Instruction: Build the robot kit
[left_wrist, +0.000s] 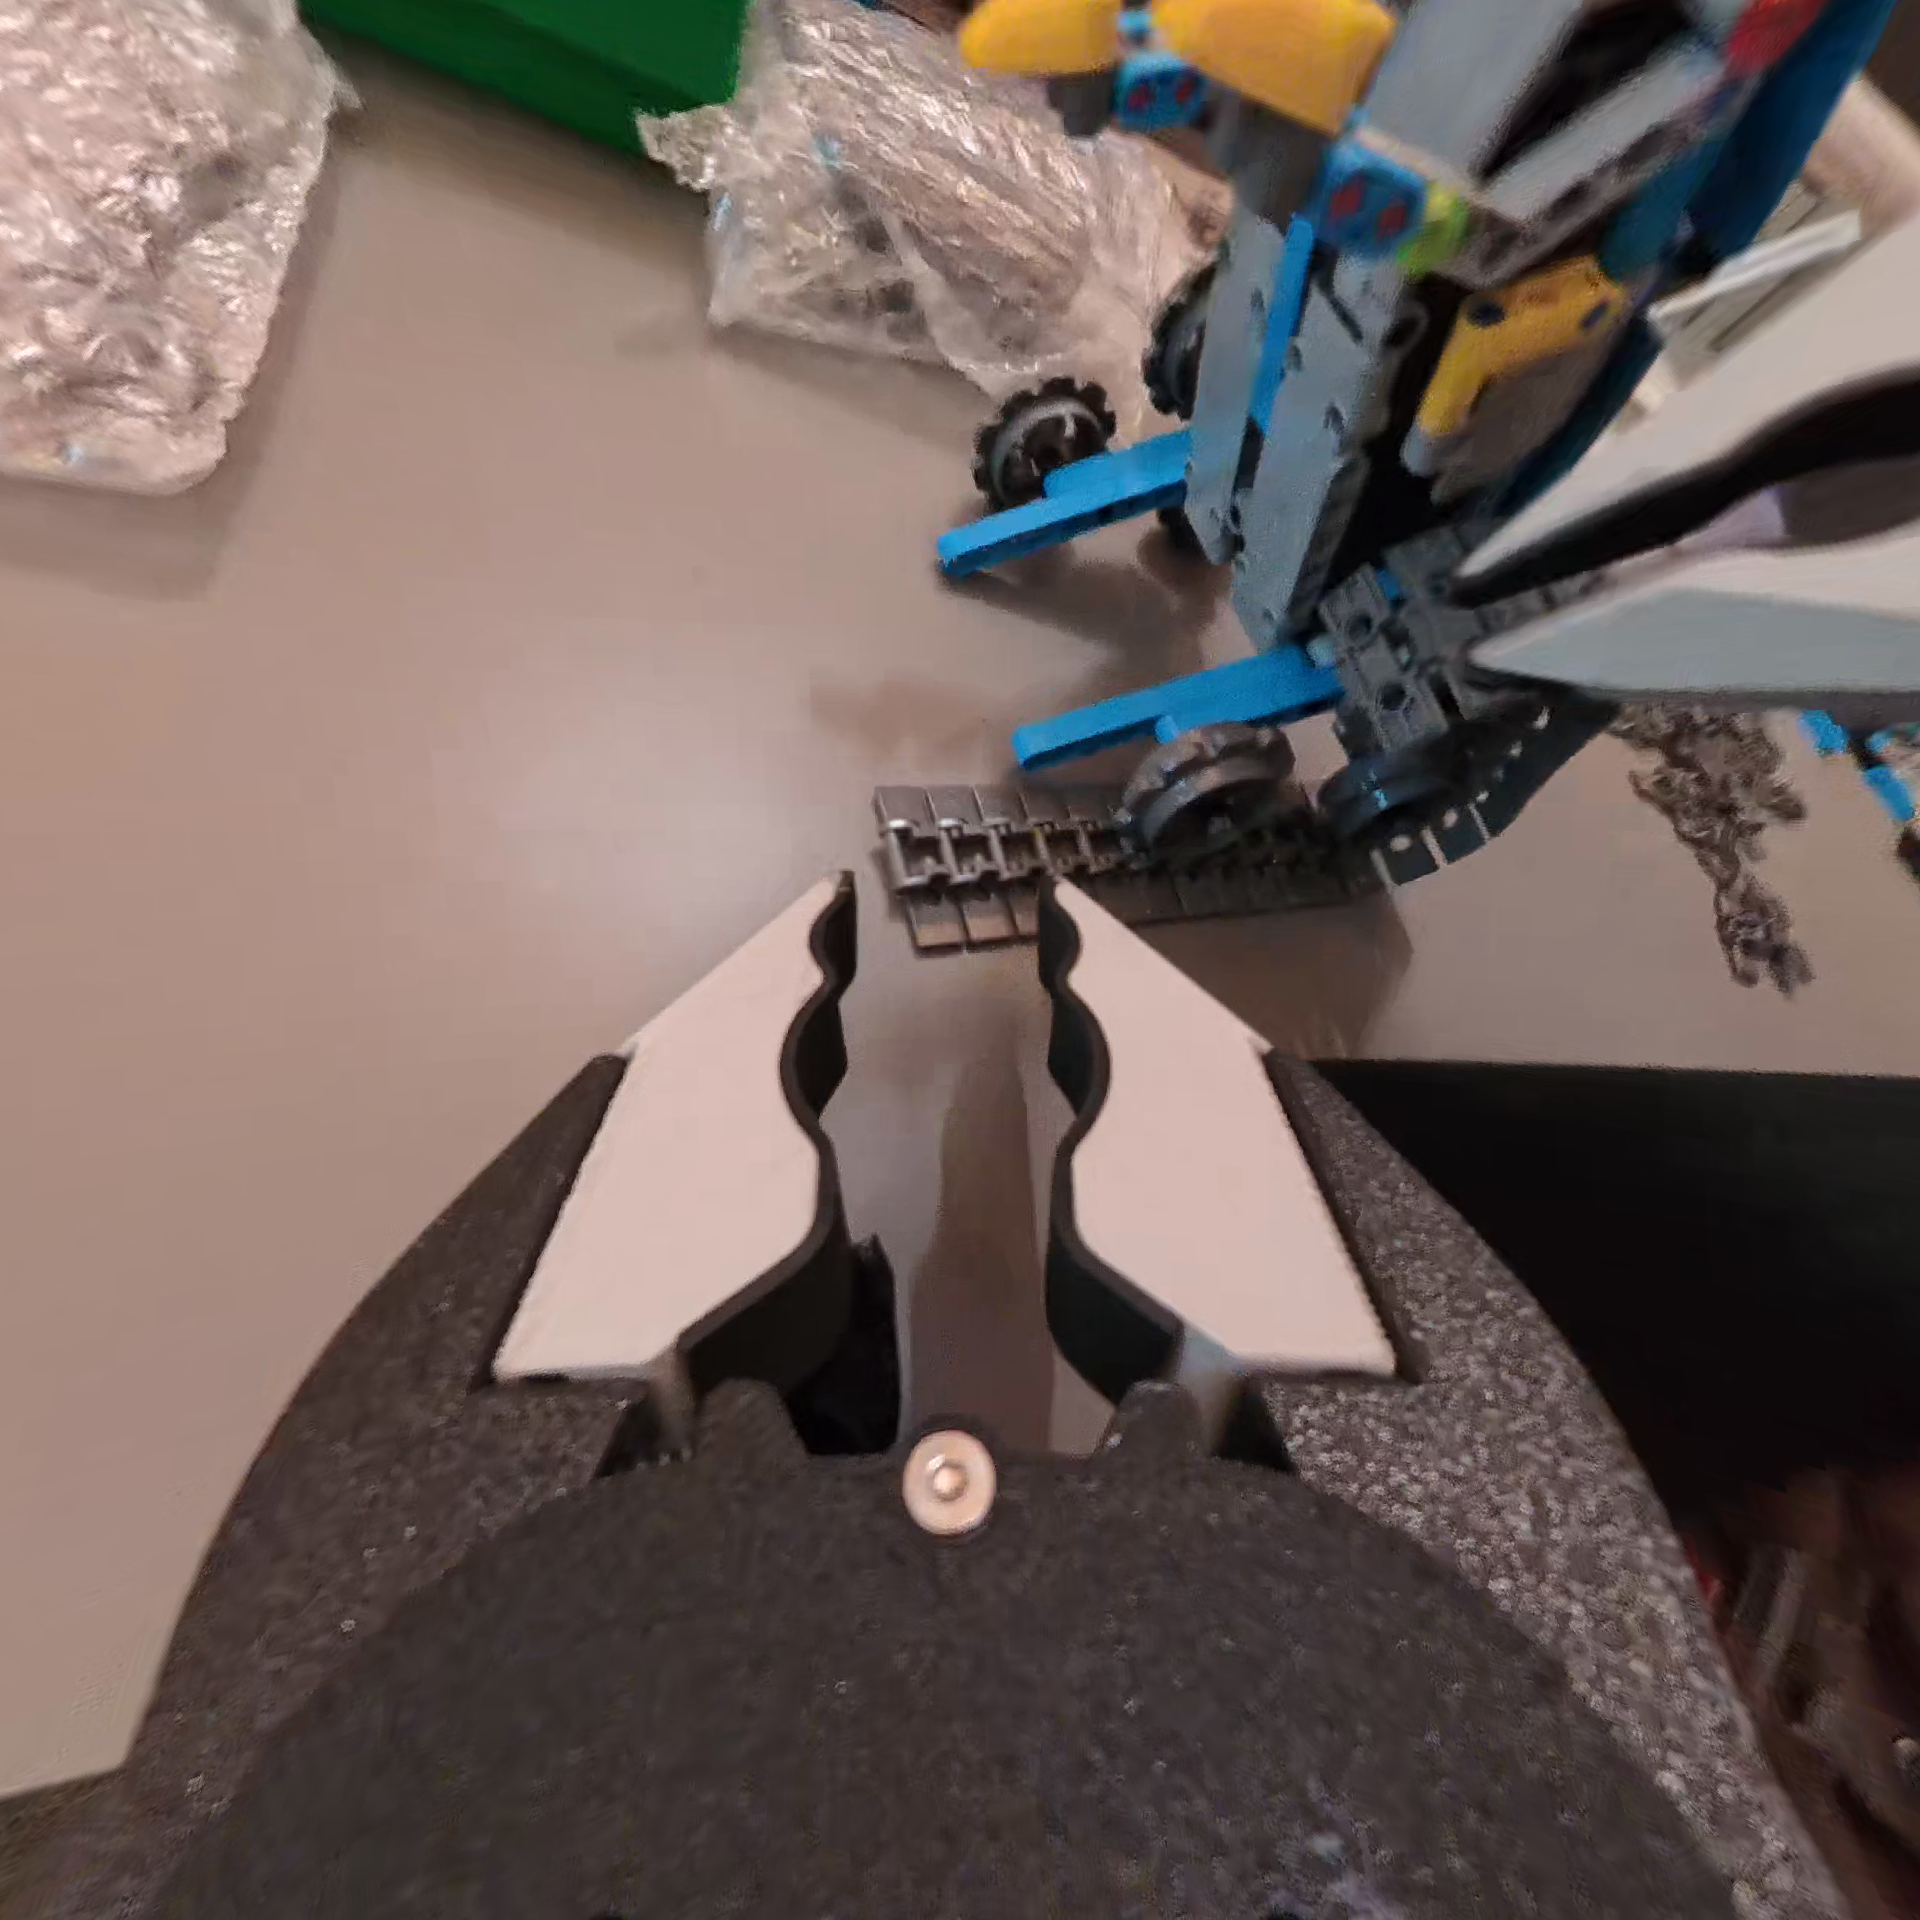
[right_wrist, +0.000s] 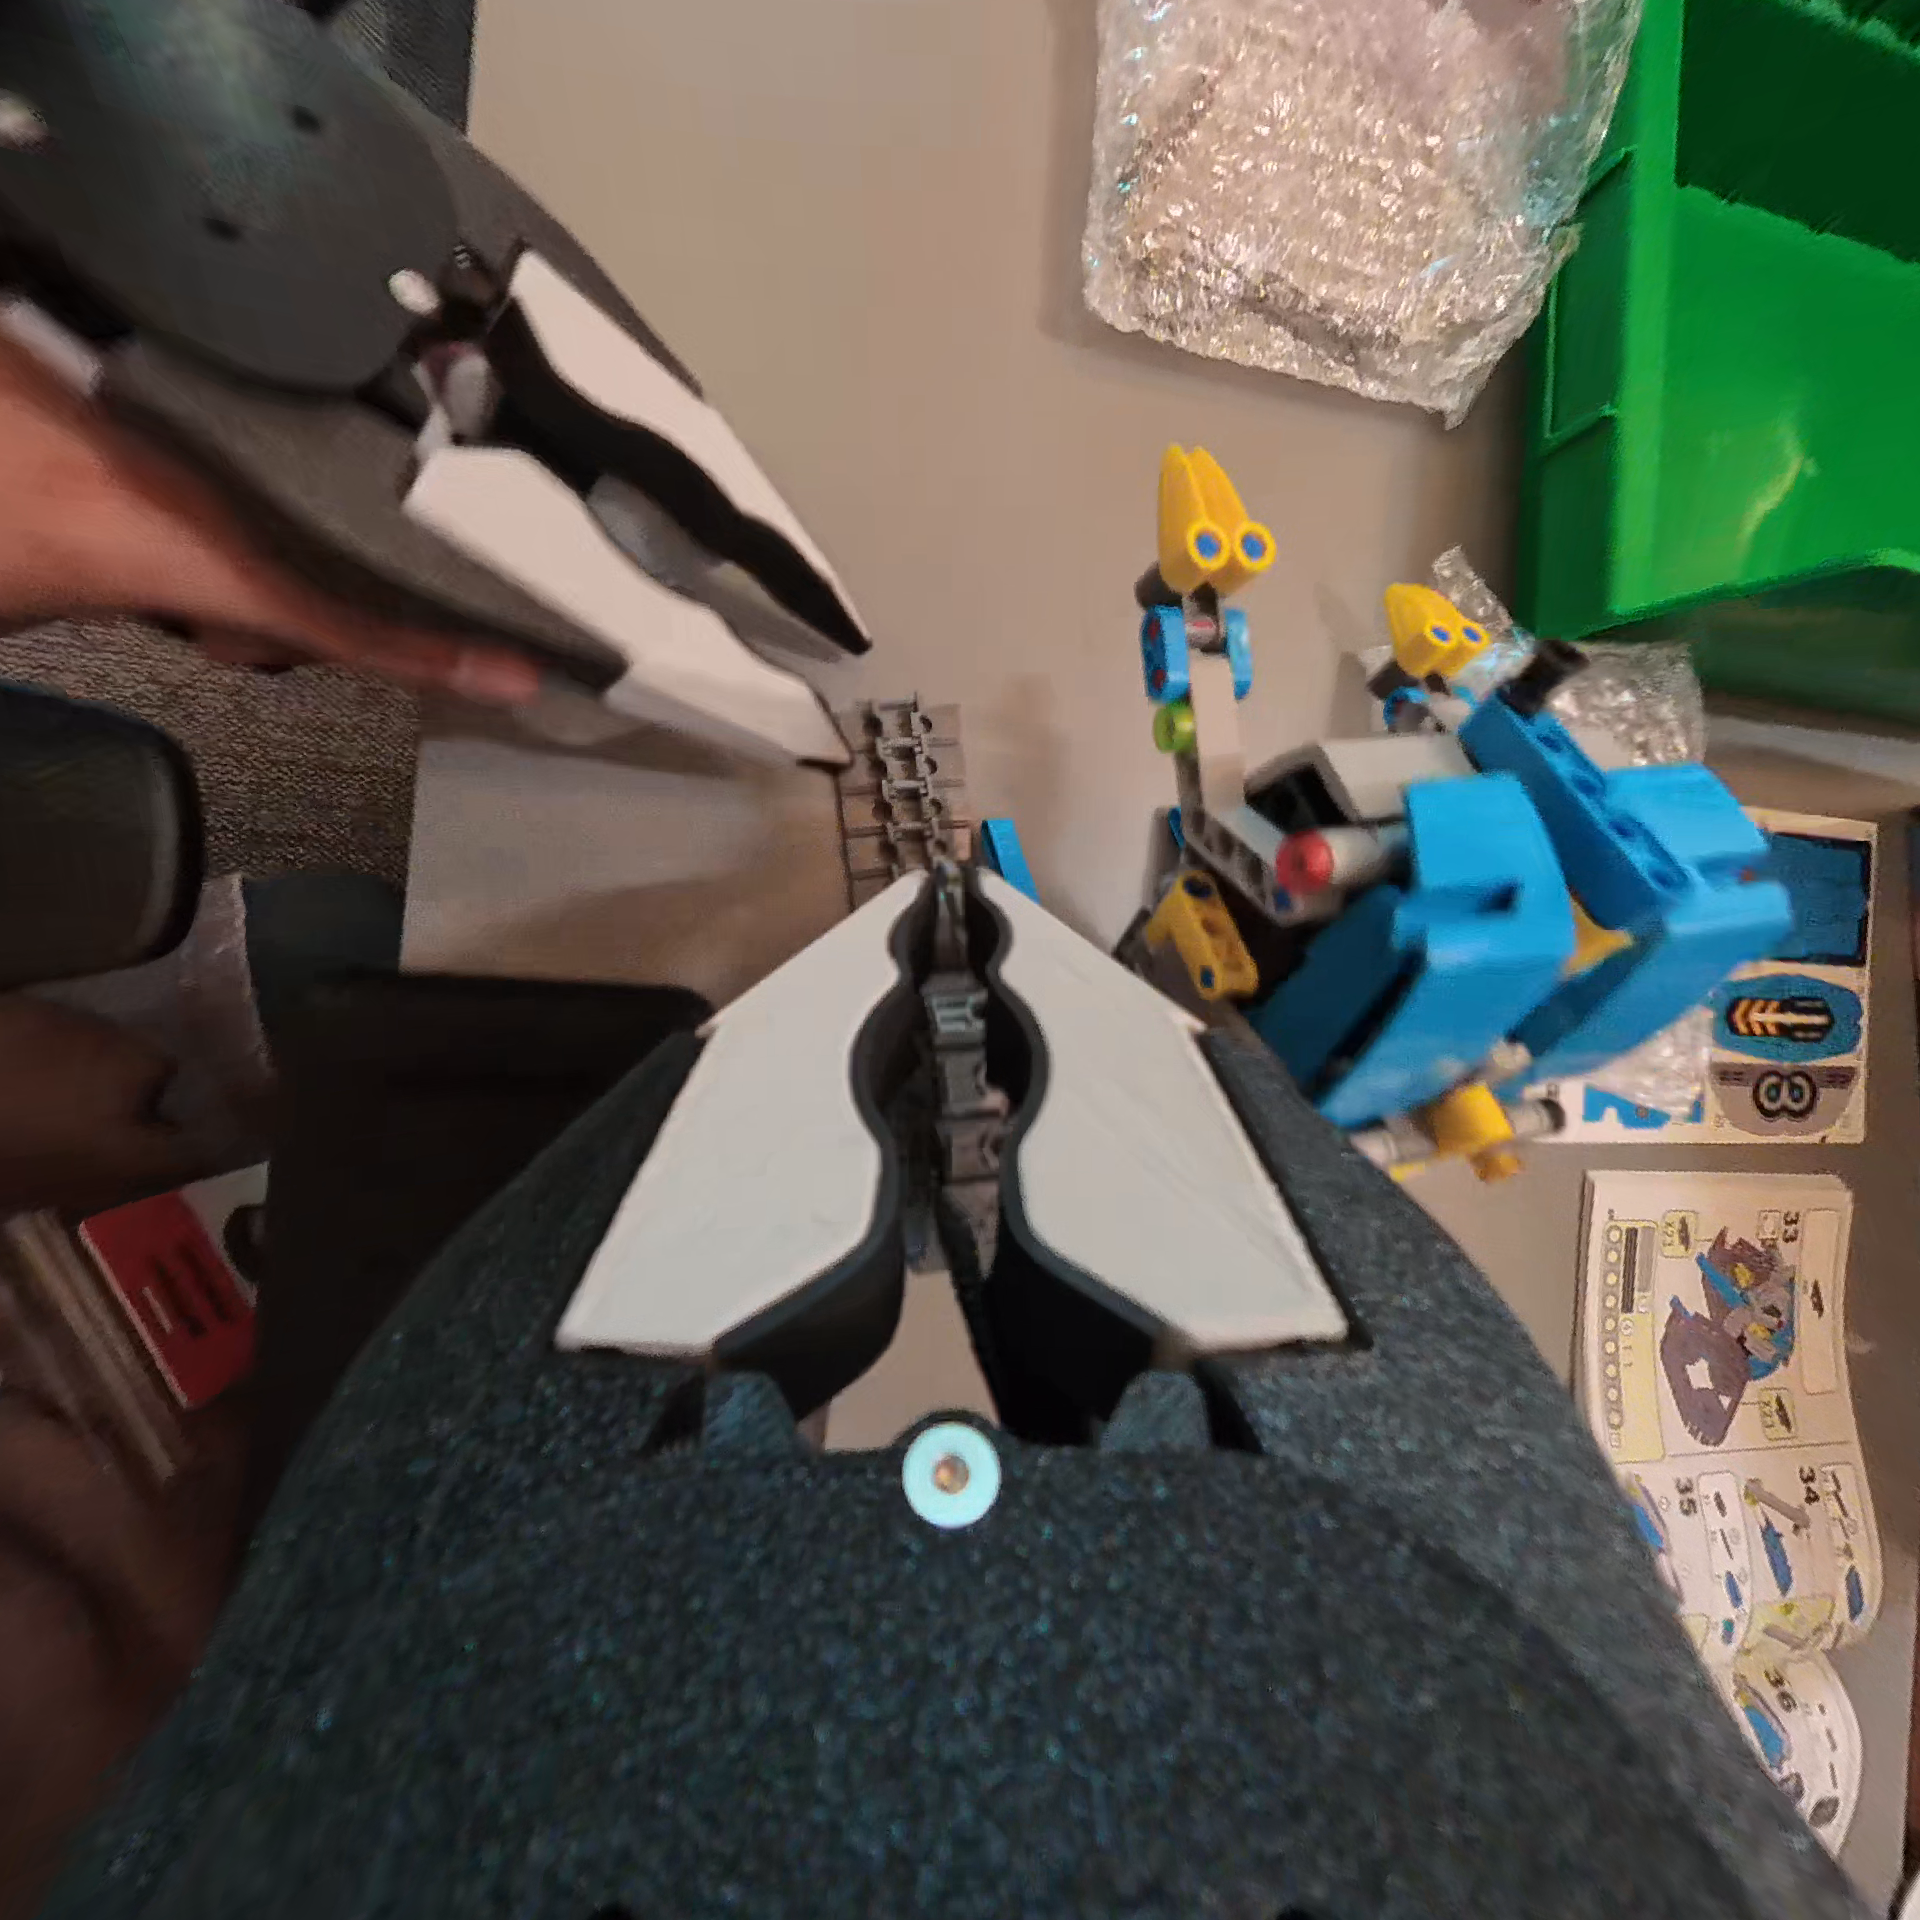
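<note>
Grey linked plastic tread strip (right_wrist: 961, 1049) sits clamped between the fingers of my right gripper (right_wrist: 951, 883), its far end lying flat on the tan tabletop (right_wrist: 675, 852) ahead of the tips, likely so the links stay straight. My left gripper (left_wrist: 945, 914) hovers with fingers apart just short of that free end, holding nothing. Blue, grey and yellow brick-built model (right_wrist: 1455, 914) stands right of my right gripper, beside the printed instruction booklet (right_wrist: 1725, 1403).
</note>
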